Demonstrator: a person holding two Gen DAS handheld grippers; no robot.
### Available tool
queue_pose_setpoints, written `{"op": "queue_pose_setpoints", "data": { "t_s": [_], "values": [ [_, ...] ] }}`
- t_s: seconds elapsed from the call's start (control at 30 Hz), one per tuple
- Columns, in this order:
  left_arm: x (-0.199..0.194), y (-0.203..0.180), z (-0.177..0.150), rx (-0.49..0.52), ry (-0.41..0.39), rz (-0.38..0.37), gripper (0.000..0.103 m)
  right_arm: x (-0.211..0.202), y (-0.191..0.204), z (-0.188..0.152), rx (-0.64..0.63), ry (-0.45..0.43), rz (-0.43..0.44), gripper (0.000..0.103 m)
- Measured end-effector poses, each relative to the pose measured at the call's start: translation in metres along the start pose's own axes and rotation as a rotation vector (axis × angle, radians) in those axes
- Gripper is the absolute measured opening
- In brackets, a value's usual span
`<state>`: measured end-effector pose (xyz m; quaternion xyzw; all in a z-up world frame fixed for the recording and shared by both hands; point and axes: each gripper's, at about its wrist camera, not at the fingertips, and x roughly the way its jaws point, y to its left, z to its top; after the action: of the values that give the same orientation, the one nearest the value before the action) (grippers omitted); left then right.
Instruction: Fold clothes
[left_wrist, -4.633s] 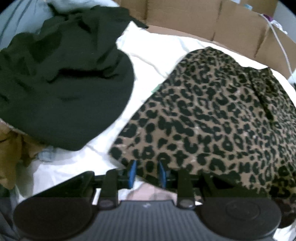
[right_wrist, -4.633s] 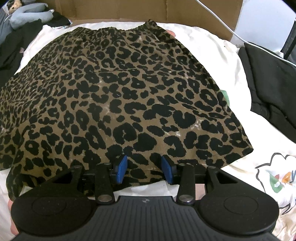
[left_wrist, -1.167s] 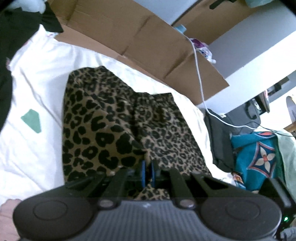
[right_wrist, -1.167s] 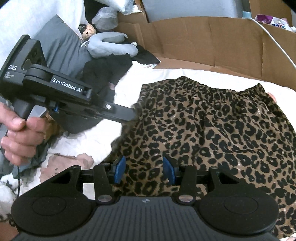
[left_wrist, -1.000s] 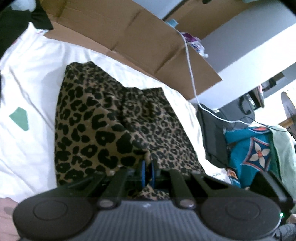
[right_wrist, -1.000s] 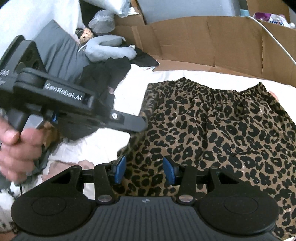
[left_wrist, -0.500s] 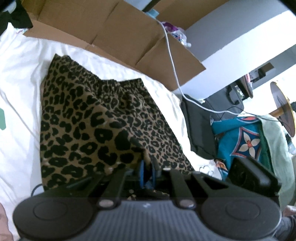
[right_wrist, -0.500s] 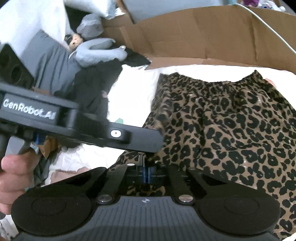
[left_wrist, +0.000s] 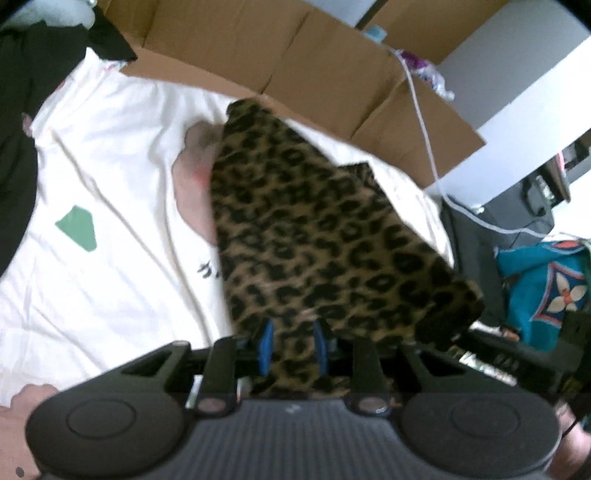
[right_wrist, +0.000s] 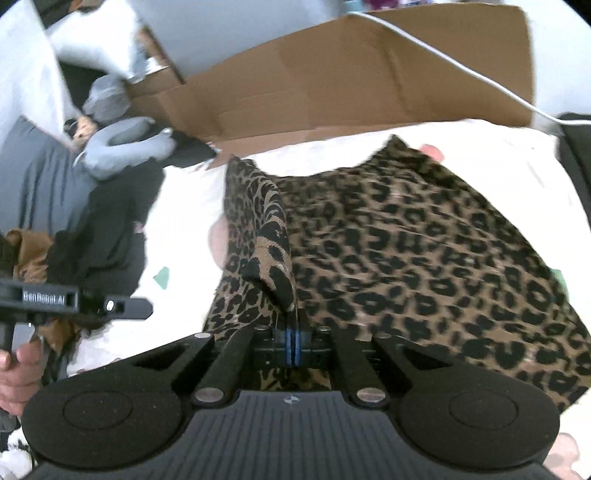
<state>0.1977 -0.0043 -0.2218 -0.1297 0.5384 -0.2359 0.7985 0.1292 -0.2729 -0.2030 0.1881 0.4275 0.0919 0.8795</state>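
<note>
Skirt (right_wrist: 406, 251): right gripper (right_wrist: 291, 345) clenched on edge, left gripper (left_wrist: 291, 347) opening around cloth; carry fold across evenly.

We no longer have the leopard-print skirt (right_wrist: 406, 240) spread flat on the white bedsheet (left_wrist: 110, 155): its left side is now folded over toward the middle. Our right gripper (right_wrist: 291, 345), open a second ago, is now clamped on the folded hem. Our left gripper (left_wrist: 291, 345), pinched tight before, is opening, fabric between its pads (left_wrist: 266, 345).
</note>
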Motion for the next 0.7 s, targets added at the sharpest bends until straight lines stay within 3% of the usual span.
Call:
{"op": "queue_pose_setpoints", "data": {
  "t_s": [0.2,0.33,0.53,0.7],
  "values": [
    [0.012,-0.001,-0.007,0.016,0.043,0.025,0.025,-0.017,-0.034,-0.002,0.065,-0.01,-0.051,0.0],
    [0.021,-0.005,-0.01,0.024,0.069,0.027,0.026,-0.027,-0.051,-0.005,0.095,0.028,-0.08,0.0],
    [0.023,-0.01,-0.016,0.058,0.093,0.049,0.034,-0.038,-0.093,-0.015,0.194,-0.049,-0.138,0.0],
    [0.028,-0.012,-0.023,0.059,0.112,0.029,0.034,-0.039,-0.113,-0.021,0.224,-0.042,-0.161,0.0]
  ]
}}
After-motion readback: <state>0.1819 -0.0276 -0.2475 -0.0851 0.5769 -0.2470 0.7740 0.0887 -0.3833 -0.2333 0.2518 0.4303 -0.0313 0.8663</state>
